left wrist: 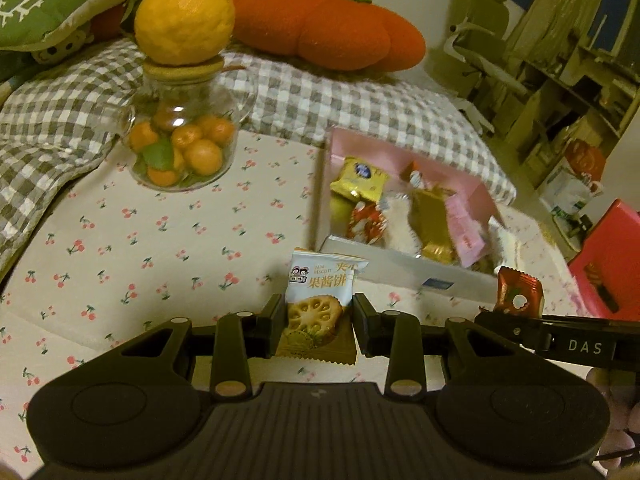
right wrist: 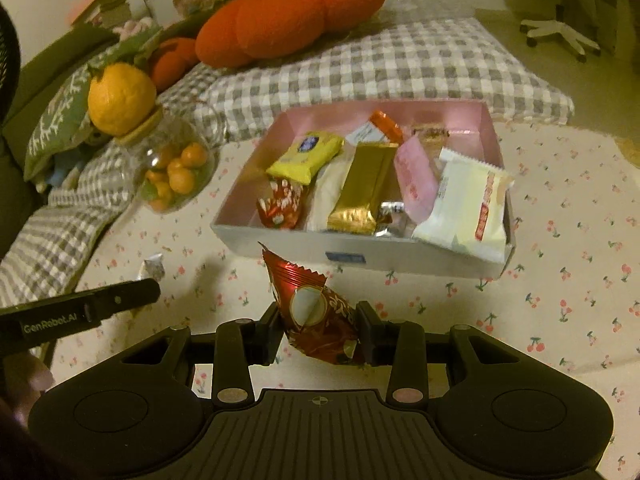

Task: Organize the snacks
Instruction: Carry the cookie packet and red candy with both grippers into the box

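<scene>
a: where are the snacks?
b: most sit in the pink box [right wrist: 256, 184]. the left gripper [left wrist: 316, 320] is clamped on a biscuit packet [left wrist: 320, 304], the right gripper [right wrist: 320, 330] on a red candy [right wrist: 316, 316], both just short of the box.
a: much left?
b: these 2, plus probably 1 small wrapper [right wrist: 153, 266] on the cherry-print sheet [right wrist: 560, 280].

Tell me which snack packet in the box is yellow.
The yellow packet with the blue round logo, at the pink box's far-left corner. Its neighbours are red-white, gold, pink and white.
</scene>
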A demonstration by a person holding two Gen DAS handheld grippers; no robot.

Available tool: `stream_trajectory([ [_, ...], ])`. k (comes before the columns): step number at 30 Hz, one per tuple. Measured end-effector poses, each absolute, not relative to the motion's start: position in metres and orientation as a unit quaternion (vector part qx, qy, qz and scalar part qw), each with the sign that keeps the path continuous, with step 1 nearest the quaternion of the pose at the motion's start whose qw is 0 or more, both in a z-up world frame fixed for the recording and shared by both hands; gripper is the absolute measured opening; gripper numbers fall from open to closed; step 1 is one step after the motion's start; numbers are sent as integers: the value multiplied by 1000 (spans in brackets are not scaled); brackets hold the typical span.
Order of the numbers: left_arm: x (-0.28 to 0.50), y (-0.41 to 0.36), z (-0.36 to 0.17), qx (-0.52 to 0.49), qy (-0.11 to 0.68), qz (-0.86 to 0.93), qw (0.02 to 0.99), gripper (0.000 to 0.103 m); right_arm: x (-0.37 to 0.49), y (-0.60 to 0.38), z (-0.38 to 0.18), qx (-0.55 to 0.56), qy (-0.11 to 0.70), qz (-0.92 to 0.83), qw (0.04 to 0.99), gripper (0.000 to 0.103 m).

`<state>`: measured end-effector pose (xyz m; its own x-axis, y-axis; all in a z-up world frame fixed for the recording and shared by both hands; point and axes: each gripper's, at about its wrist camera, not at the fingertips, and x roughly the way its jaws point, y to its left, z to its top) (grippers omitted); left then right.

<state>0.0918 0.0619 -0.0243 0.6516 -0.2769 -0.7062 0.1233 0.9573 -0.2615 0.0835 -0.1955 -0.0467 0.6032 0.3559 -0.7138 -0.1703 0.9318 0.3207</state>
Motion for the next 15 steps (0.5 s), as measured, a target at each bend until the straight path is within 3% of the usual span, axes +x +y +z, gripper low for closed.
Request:
stream_trajectory([
  [15,118,27,-15,-132,370,-127,911,33,115,-243,-34,216,377,117,893,37],
])
